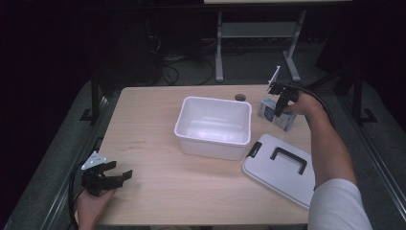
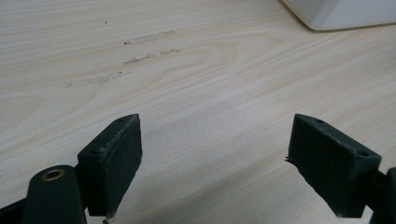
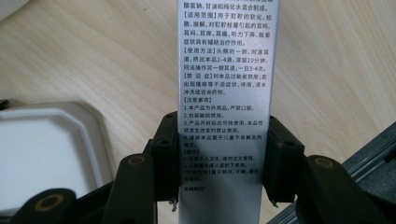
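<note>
A small white-and-blue carton (image 1: 276,114) printed with text lies on the table to the right of the white tub (image 1: 214,125). My right gripper (image 1: 281,106) comes down on it from above. In the right gripper view the carton (image 3: 225,93) sits between the two pads (image 3: 167,154), which press its sides. My left gripper (image 1: 115,175) rests low at the near left corner of the table, held by a hand. In the left gripper view its fingers (image 2: 114,161) stand wide apart over bare wood with nothing between them.
A grey lid with a black handle (image 1: 281,167) lies at the near right, its corner (image 3: 42,149) close to the carton. A dark round disc (image 1: 240,97) sits behind the tub. The tub corner (image 2: 336,14) lies ahead of the left gripper.
</note>
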A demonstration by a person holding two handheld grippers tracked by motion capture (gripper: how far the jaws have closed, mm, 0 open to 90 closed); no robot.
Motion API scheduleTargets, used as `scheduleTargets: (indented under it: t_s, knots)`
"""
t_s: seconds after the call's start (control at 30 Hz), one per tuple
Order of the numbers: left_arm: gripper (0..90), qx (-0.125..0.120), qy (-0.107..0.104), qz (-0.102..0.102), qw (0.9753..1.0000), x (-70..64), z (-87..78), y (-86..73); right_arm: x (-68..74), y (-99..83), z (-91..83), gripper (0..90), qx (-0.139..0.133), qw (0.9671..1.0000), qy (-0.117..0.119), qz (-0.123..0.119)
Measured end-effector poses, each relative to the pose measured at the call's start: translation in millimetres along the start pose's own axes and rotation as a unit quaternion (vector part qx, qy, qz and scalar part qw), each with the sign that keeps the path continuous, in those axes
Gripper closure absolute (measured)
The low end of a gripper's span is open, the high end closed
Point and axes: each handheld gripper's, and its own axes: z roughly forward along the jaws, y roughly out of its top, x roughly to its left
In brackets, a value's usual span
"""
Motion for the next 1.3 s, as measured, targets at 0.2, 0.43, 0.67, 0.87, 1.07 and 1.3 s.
scheduleTargets:
  t_s: [0.2, 0.43, 0.67, 0.87, 1.07, 1.3]
  knots:
    - [16.9, -0.002, -0.001, 0.0, 1.0, -0.1, 0.9, 0.8, 3.6, -1.8, -1.3, 55.4, 0.004, 1.0, -0.001, -0.003]
    - [16.6, -0.002, -0.003, 0.004, 1.0, -0.9, 1.4, 1.6, 5.9, -4.7, -7.8, 55.6, -0.003, 1.0, 0.004, -0.005]
    - [16.7, -0.003, -0.007, 0.005, 1.0, -2.5, 2.6, 2.6, 9.8, -14.0, -23.0, 55.6, -0.017, 0.9998, 0.007, -0.005]
    - [16.5, -0.004, -0.011, 0.009, 0.9999, -5.6, 2.1, 3.5, 17.3, -26.0, -40.5, 55.6, -0.027, 0.9996, 0.005, -0.006]
    - [16.5, -0.008, -0.014, 0.011, 0.9998, -7.3, 0.4, 3.9, 26.3, -39.7, -60.0, 55.6, -0.039, 0.9992, 0.001, -0.008]
    - [16.5, -0.012, -0.015, 0.012, 0.9997, -8.3, -0.6, 4.3, 37.8, -53.0, -88.3, 55.6, -0.055, 0.9984, -0.006, -0.015]
